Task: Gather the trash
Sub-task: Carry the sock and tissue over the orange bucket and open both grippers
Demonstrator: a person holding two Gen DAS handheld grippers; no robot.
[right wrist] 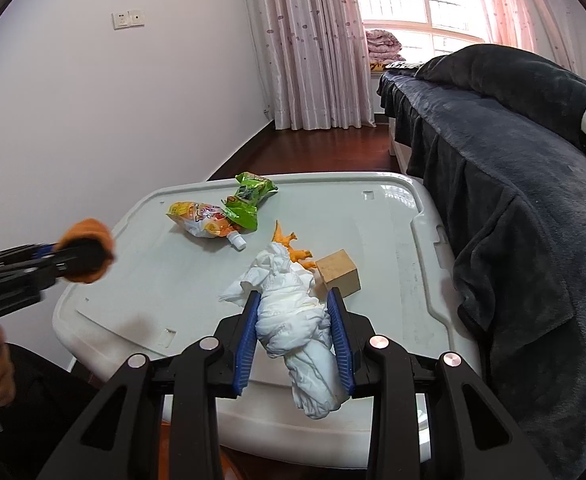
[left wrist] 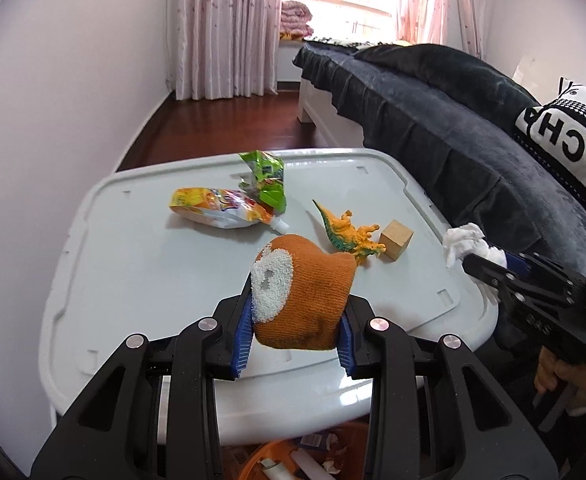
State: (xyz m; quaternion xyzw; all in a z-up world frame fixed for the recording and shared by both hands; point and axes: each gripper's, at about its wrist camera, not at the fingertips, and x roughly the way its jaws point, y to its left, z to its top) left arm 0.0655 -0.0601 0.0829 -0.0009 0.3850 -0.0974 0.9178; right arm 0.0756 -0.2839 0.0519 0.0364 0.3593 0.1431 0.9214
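My left gripper (left wrist: 295, 316) is shut on an orange knitted sock with a white patch (left wrist: 301, 292), held above the near edge of the grey plastic lid (left wrist: 133, 264). My right gripper (right wrist: 295, 320) is shut on a crumpled white tissue wad (right wrist: 293, 320), held over the lid's near right part. In the left wrist view the right gripper (left wrist: 473, 258) shows at the right with the tissue (left wrist: 463, 240). On the lid lie a yellow-orange drink pouch (left wrist: 219, 213) and a green snack wrapper (left wrist: 267, 180).
A toy dinosaur (left wrist: 349, 236) and a wooden cube (left wrist: 396, 239) lie on the lid's right part. An orange waste bin (left wrist: 305, 460) with paper scraps stands below the lid's near edge. A bed with a dark blanket (left wrist: 453, 120) is at the right, a white wall at the left.
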